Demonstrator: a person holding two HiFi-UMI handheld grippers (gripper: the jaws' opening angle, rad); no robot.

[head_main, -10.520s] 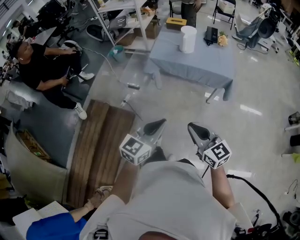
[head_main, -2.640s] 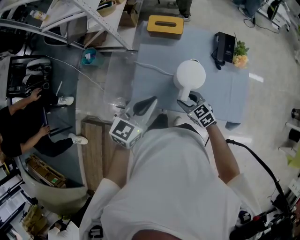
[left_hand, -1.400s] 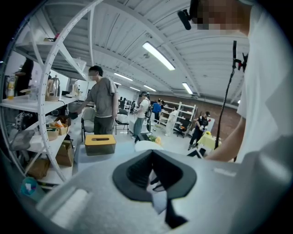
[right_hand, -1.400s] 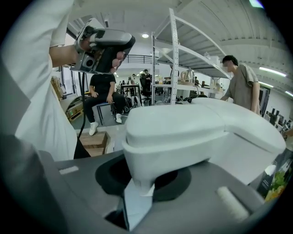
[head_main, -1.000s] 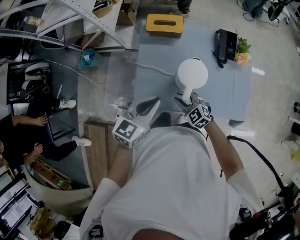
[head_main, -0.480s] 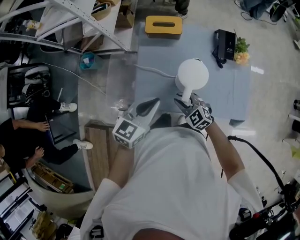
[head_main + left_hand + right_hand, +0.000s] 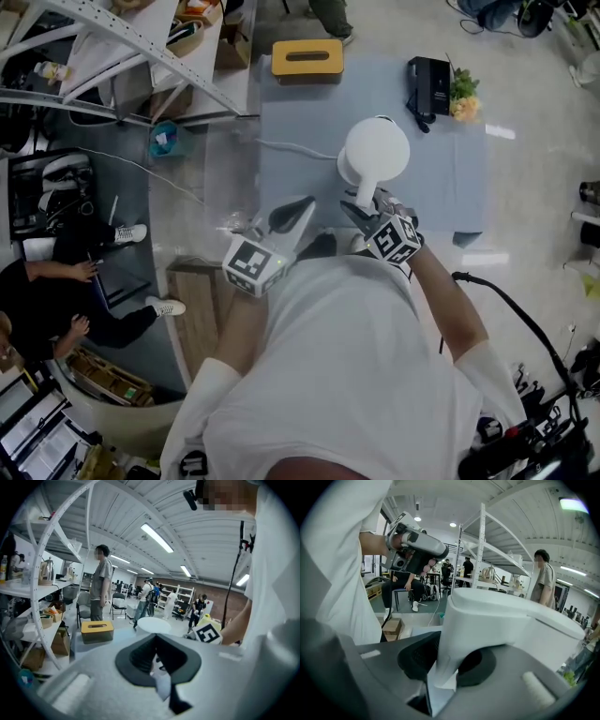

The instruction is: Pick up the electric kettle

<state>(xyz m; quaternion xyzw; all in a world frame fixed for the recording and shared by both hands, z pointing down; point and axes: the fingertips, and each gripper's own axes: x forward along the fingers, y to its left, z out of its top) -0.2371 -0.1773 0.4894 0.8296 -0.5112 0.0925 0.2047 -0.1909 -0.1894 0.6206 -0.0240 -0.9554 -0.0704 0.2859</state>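
Right claw (image 7: 363, 206) pinching kettle (image 7: 373, 152) by its handle (image 7: 487, 620), mid-frame; body hangs out ahead of me, so it may pivot or slip if my pinch loosens.

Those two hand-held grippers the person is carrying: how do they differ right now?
The right hand-held gripper is closed on the white kettle's handle; the left hand-held gripper has nothing between its jaws. The right one reaches to the kettle over the grey table; the left one hangs off to the side, apart from the kettle. Both share one grey build, with black pads and a square-marker cube.
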